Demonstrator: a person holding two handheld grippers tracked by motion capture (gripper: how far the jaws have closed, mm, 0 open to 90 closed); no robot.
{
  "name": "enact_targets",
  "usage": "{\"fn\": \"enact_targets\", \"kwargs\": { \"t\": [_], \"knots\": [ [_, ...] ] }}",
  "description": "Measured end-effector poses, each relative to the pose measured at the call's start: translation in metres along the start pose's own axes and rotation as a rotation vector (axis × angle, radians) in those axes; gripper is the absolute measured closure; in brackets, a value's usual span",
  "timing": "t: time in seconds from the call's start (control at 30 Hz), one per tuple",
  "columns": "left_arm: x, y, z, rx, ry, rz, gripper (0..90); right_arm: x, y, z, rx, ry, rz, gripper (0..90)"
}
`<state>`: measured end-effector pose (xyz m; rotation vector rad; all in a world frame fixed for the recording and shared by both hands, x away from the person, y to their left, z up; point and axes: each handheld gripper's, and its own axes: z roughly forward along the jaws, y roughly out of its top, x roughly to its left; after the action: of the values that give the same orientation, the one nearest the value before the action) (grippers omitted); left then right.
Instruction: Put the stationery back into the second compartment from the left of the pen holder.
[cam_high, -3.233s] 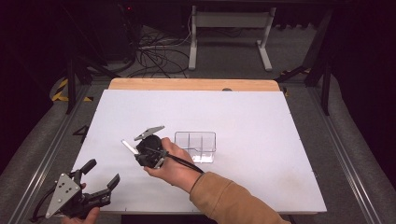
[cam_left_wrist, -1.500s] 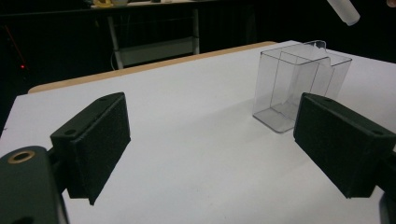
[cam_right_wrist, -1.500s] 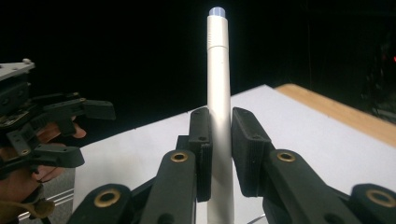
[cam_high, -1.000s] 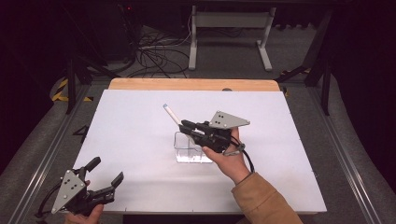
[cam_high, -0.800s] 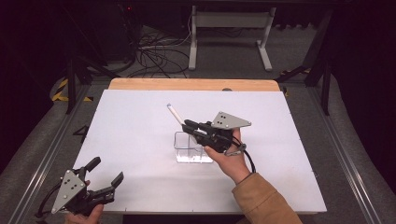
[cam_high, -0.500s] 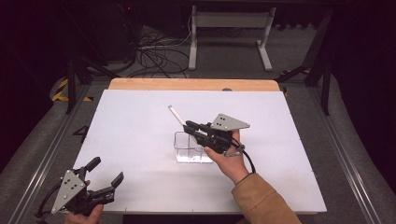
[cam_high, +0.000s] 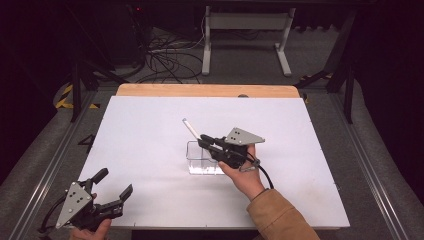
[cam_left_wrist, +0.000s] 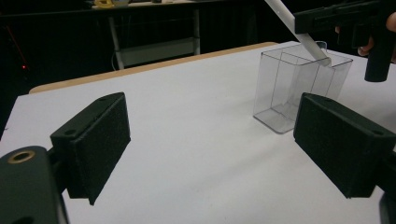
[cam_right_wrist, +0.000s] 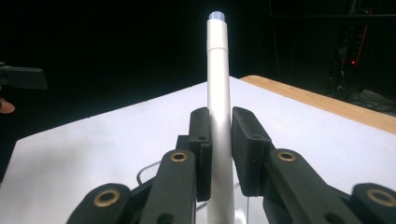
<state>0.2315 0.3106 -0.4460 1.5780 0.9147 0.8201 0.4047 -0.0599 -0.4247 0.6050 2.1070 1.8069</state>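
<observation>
Right gripper (cam_high: 206, 142) clamped on a white pen (cam_high: 190, 130), held tilted over a clear box (cam_high: 202, 159) at mid-table.

The white table (cam_high: 150, 130) carries the box alone, standing upright with its top open. The left gripper (cam_high: 112, 192) rests near the front left corner, jaws spread wide and empty, well apart from the box. In the left gripper view the pen's lower end (cam_left_wrist: 317, 53) sits at the box's rim. Judged step: lowering the pen into the box. Advice: bring the pen nearer upright, centre its lower end inside the walls, lower it slowly, and let go only once it is well inside, since a light box may tip if its rim is pushed.
</observation>
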Motion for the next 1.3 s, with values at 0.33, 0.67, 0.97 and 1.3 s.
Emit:
{"fn": "enact_targets", "kwargs": {
  "t": [0.33, 0.67, 0.97, 1.3],
  "knots": [
    [0.000, 0.000, 0.000, 0.002, 0.001, 0.000, 11.6, 0.001, -0.007, -0.003, 0.005, 0.001, 0.016, 79.0],
    [0.000, 0.000, 0.000, 0.002, 0.001, 0.000, 11.6, 0.002, -0.008, -0.008, 0.038, -0.027, 0.018, 76.3],
    [0.000, 0.000, 0.001, 0.004, 0.003, 0.000, 11.6, -0.002, 0.007, -0.023, 0.027, -0.117, -0.027, 55.2],
    [-0.001, 0.000, 0.001, 0.000, -0.001, -0.002, 11.6, -0.001, 0.031, -0.049, 0.013, -0.129, -0.039, 39.4]
  ]
}}
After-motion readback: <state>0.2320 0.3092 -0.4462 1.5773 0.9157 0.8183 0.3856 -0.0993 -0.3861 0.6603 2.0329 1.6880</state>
